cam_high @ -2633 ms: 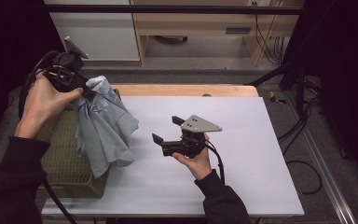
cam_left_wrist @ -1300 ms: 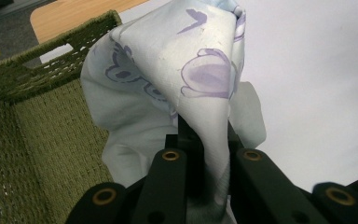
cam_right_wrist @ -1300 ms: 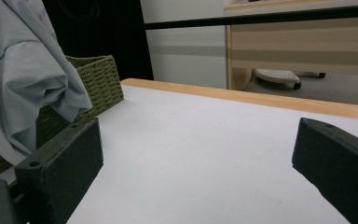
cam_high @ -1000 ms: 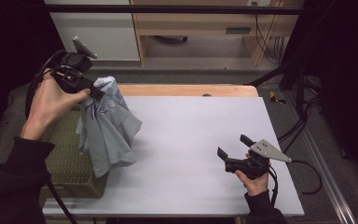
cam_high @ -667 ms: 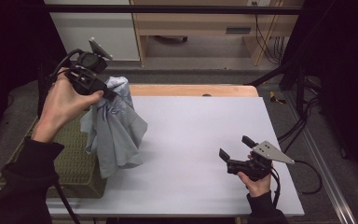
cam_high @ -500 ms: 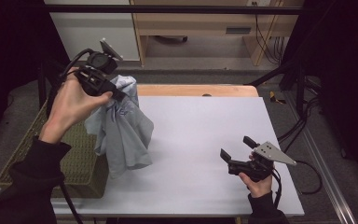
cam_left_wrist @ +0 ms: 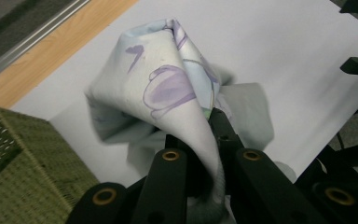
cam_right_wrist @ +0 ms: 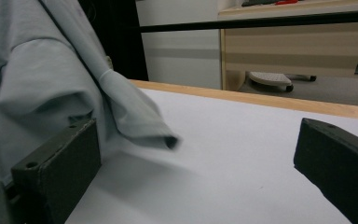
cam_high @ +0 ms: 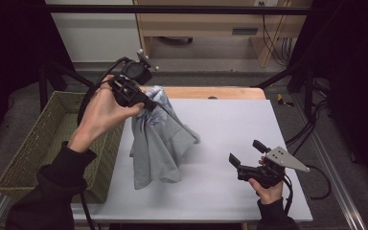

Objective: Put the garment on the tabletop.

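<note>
I've got the left gripper [cam_high: 146, 103] clamped on a bunched fold of the grey shirt [cam_high: 158, 143], the cloth pinched right between its fingers [cam_left_wrist: 223, 135]. The shirt hangs from that grip above the white table [cam_high: 230, 124], its lower hem resting on the surface beside the woven basket [cam_high: 38, 143]. My right gripper [cam_high: 246, 152] sits well apart, jaws spread wide, nothing between them.
</note>
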### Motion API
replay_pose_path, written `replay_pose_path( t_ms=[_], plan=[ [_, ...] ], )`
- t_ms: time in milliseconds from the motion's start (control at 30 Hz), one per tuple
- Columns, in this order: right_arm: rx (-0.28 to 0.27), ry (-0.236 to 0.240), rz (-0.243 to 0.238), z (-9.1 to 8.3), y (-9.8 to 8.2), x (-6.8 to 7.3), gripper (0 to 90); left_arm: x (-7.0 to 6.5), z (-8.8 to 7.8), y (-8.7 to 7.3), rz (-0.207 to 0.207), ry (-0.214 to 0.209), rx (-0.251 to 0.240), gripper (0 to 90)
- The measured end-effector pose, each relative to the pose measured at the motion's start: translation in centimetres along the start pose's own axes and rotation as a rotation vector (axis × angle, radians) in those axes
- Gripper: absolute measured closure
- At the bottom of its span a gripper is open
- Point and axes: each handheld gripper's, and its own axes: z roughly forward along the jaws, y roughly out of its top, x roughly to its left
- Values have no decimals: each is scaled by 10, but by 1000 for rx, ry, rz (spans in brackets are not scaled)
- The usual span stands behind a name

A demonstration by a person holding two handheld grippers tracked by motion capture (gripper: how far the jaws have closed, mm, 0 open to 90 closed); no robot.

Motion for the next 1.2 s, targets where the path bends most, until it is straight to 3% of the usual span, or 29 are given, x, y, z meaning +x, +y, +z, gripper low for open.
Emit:
replay_pose_path(
  t_ms=[200,400,1200],
  plan=[
    [-1,3,-6,-1,0,1,9,-12,16,3,50,-36,5,851],
    [-12,4,-10,-3,1,2,9,-20,33,3,64,-34,11,851],
    [-4,12,-9,-2,-2,2,8,-17,98,-10,87,-106,33,849]
  ],
)
